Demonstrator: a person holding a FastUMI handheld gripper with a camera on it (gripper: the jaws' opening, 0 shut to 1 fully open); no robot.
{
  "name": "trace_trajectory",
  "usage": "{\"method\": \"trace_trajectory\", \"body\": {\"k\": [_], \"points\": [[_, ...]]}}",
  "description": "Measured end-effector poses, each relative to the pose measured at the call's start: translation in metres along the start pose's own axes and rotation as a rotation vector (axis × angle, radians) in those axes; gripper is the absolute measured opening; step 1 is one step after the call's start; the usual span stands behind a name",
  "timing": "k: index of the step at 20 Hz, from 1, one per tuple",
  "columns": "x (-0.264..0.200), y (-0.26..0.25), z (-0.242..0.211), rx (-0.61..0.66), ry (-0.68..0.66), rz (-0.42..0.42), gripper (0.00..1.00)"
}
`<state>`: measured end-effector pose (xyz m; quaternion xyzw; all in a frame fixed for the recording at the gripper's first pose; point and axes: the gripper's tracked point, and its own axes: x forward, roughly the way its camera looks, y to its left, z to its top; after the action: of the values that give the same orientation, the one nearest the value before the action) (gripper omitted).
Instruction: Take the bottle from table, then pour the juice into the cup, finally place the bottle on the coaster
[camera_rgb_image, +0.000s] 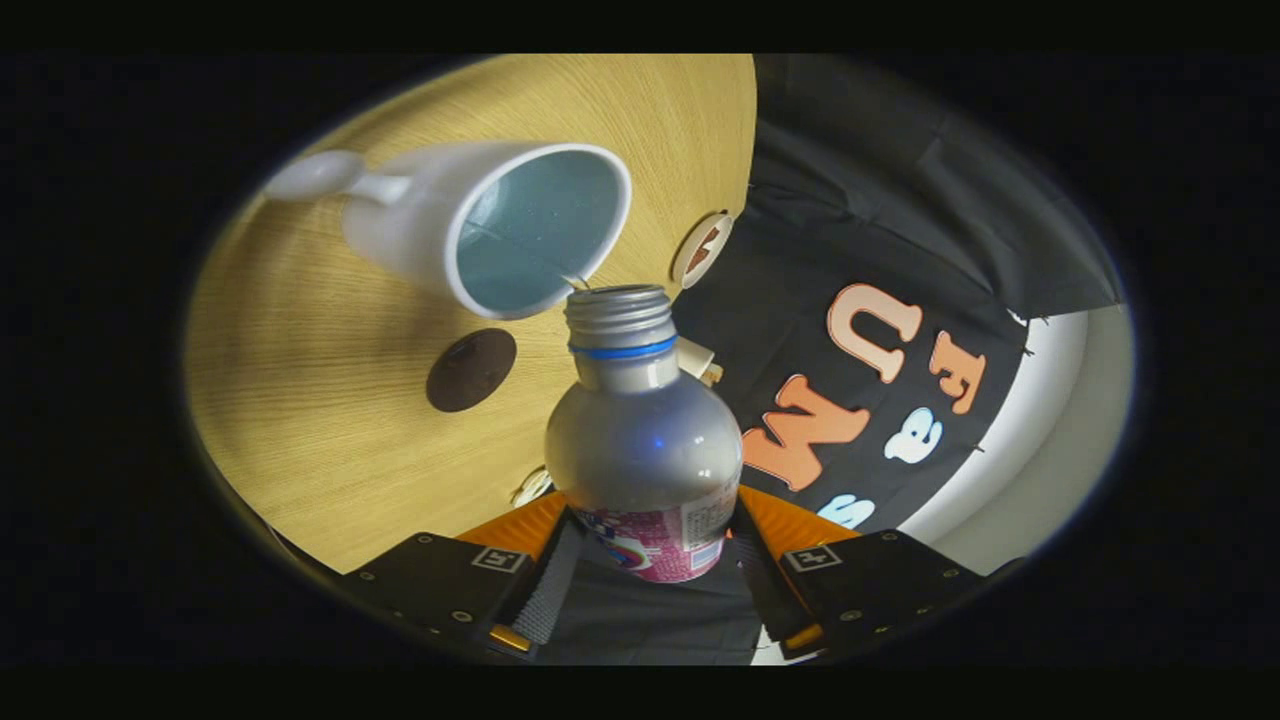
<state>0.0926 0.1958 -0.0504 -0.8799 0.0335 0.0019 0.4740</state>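
Observation:
My gripper (645, 545) is shut on a clear plastic bottle (642, 440) with a pink-and-white label and a blue neck ring, cap off. The bottle sits between the fingers and is tipped, its open mouth right at the rim of a white cup (500, 225) with a pale blue inside. A thin thread of liquid runs from the mouth into the cup. The cup stands on the wooden table (330, 400), its handle on the side away from the bottle. A dark brown round coaster (471, 369) lies on the table beside the bottle's neck, just short of the cup.
A small round white-and-brown object (702, 248) lies at the table's edge beyond the bottle mouth. A small white item (697, 358) shows just behind the bottle's neck. The table edge runs past the bottle, with the booth's black cloth wall (880, 200) beyond.

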Motion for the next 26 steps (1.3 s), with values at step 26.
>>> {"method": "trace_trajectory", "body": {"k": [26], "points": [[-0.001,0.013,0.0,0.215,-0.009,0.074,0.78]]}}
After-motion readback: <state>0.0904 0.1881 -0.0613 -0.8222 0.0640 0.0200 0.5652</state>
